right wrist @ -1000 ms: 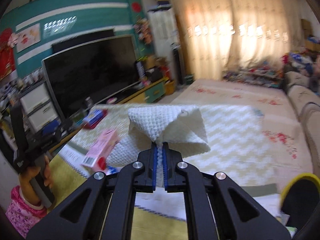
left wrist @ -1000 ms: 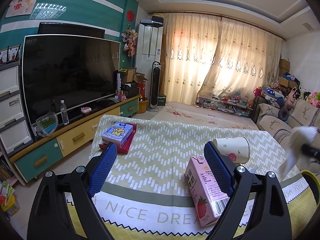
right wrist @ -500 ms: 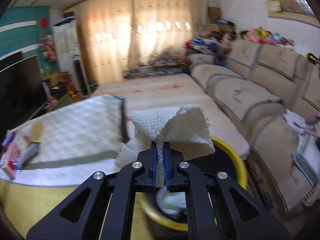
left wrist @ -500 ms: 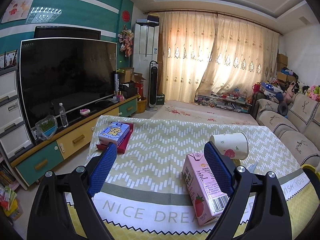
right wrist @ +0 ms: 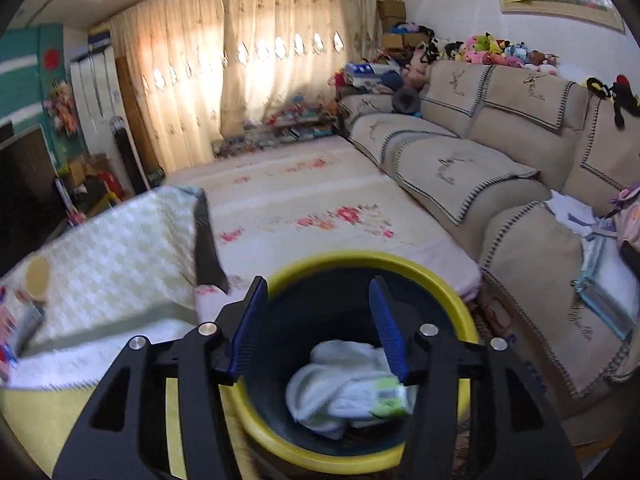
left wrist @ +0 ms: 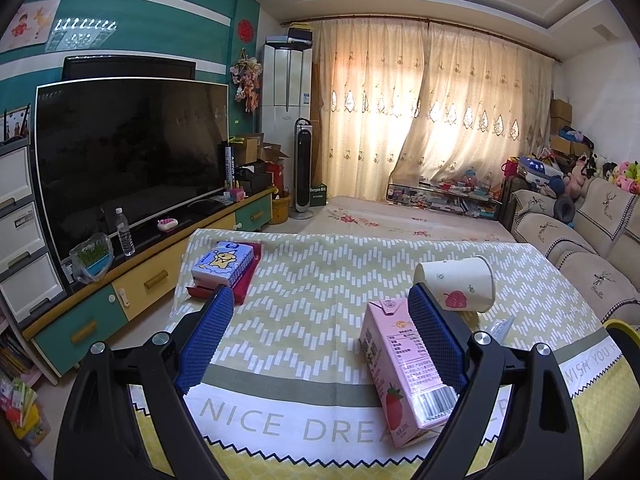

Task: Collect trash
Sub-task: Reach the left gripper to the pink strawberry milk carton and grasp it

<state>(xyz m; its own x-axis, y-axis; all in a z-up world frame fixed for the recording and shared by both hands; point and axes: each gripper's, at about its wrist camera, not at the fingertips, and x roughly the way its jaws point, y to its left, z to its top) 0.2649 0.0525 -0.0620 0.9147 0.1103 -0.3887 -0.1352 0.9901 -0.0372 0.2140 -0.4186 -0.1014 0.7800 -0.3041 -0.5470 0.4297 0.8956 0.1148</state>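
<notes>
My right gripper (right wrist: 318, 294) is open and empty above a yellow-rimmed black trash bin (right wrist: 400, 260). A white crumpled tissue (right wrist: 336, 384) lies inside the bin with a small green-and-white packet. My left gripper (left wrist: 320, 310) is open and empty, low over the table. A pink strawberry milk carton (left wrist: 400, 368) lies just inside its right finger (left wrist: 434, 336). A tipped paper cup (left wrist: 456, 284) lies behind the carton. A small silvery wrapper (left wrist: 502, 326) lies to the right of the carton. The bin's rim (left wrist: 622, 326) shows at the right edge of the left wrist view.
The table has a yellow-green zigzag cloth (left wrist: 320, 280). A blue tissue pack on a red box (left wrist: 224, 266) sits at its far left. A TV and cabinet (left wrist: 132, 152) stand to the left. A beige sofa (right wrist: 500, 168) runs along the right, beside the bin.
My right gripper swung from over the table to above the bin, opened and let go of the white tissue, which now lies in the bin. My left gripper stayed almost still.
</notes>
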